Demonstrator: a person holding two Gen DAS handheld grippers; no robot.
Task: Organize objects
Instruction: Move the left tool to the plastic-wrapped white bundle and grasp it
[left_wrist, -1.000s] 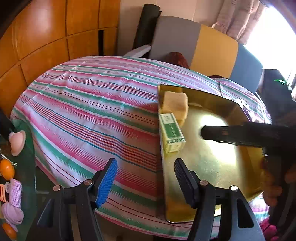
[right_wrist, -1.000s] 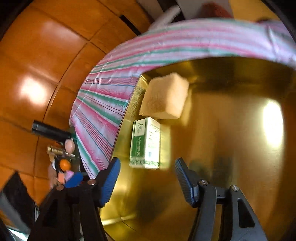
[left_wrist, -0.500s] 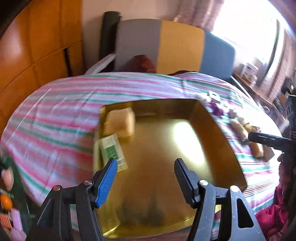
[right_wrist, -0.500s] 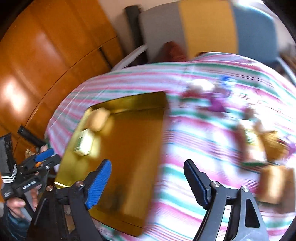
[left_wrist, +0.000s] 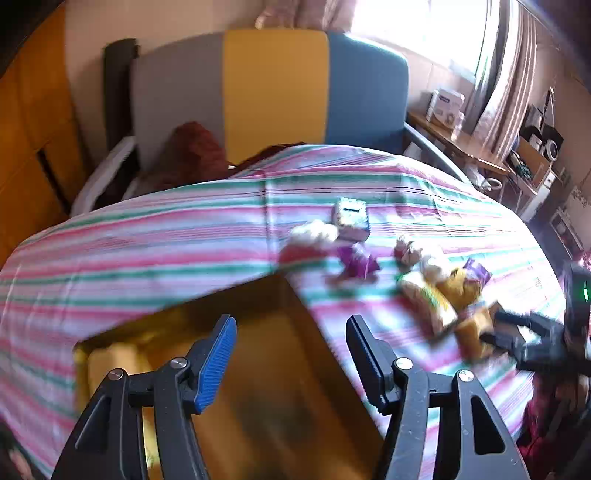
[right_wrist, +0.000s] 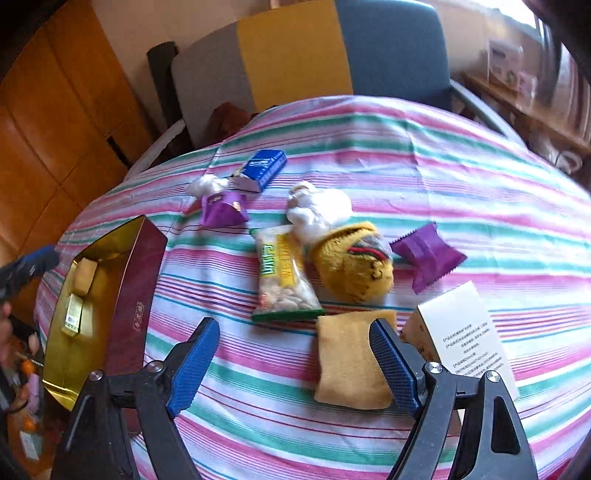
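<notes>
Gold-lined box (right_wrist: 110, 295) holds two items; snacks (right_wrist: 284, 277), sponge (right_wrist: 351, 365) scattered beside.

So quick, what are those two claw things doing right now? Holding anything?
Left gripper: jaws closing, still apart, nothing between them, above the gold box.
Right gripper: jaws open, holding nothing, over the striped tablecloth.

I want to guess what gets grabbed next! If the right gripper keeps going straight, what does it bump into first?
Probably the yellow sponge. The right gripper has open, empty fingers, and the sponge lies just ahead by its right finger. The snack bag sits farther on. Depth is hard to judge here.
</notes>
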